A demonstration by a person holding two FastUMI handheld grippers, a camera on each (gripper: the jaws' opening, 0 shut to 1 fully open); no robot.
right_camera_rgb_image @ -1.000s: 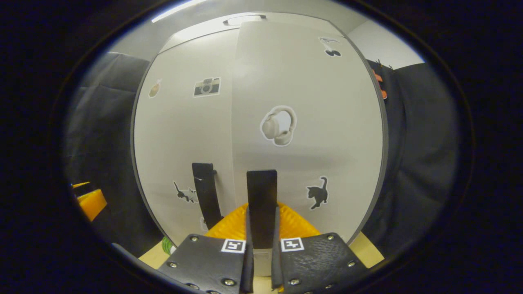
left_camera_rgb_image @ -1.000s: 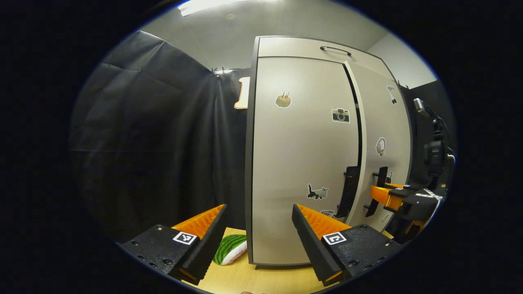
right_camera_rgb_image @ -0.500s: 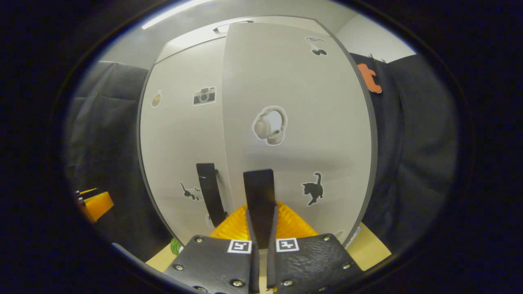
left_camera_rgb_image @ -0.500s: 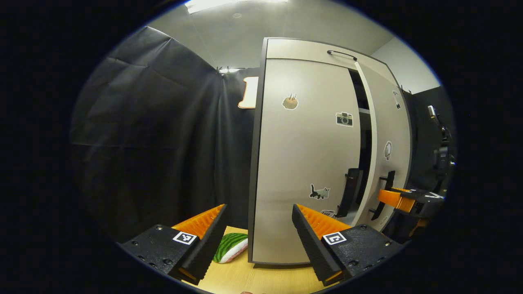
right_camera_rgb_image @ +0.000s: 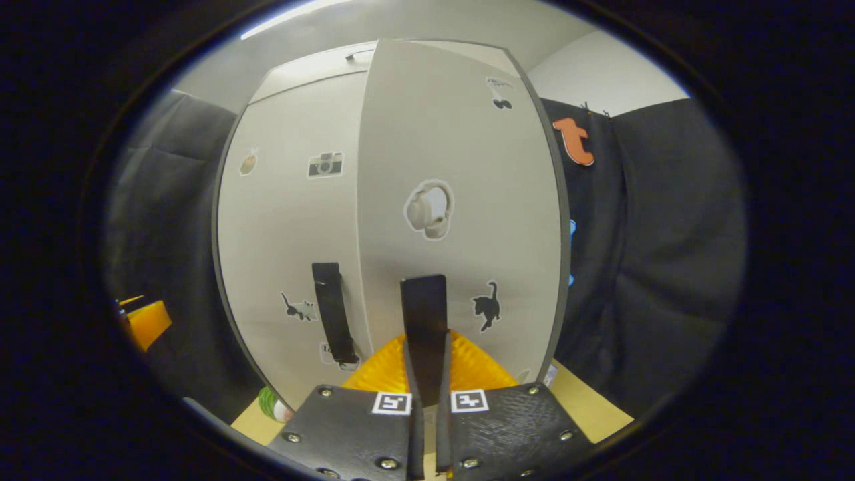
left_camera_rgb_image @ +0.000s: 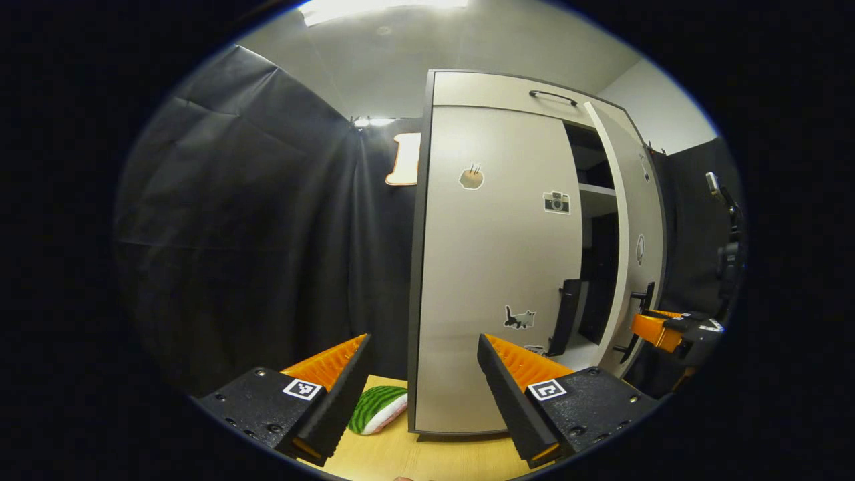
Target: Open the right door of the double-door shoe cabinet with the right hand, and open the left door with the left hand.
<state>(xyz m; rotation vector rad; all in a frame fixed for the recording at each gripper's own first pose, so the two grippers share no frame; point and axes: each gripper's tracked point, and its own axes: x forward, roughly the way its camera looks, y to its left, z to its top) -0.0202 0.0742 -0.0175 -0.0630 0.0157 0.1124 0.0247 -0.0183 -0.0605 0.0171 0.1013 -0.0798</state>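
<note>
Pale grey shoe cabinet (left_camera_rgb_image: 497,267) on the wooden worktop (left_camera_rgb_image: 407,454), its right door (right_camera_rgb_image: 461,214) swung partly out.

In the right gripper view we see our right claw (right_camera_rgb_image: 425,347) pressed together on the right door's black vertical handle (right_camera_rgb_image: 423,321), one finger on each side. In the left gripper view our left claw (left_camera_rgb_image: 422,374) stands wide apart and holds nothing, short of the left door (left_camera_rgb_image: 497,280), which sits flush; its black handle (left_camera_rgb_image: 569,317) is free at the inner edge. Through the gap we see a shelf (left_camera_rgb_image: 596,190) inside. A green-striped watermelon-slice toy (left_camera_rgb_image: 377,409) lies on the worktop beside the cabinet's left corner. Camera, cat and headphone stickers dot the doors.
</note>
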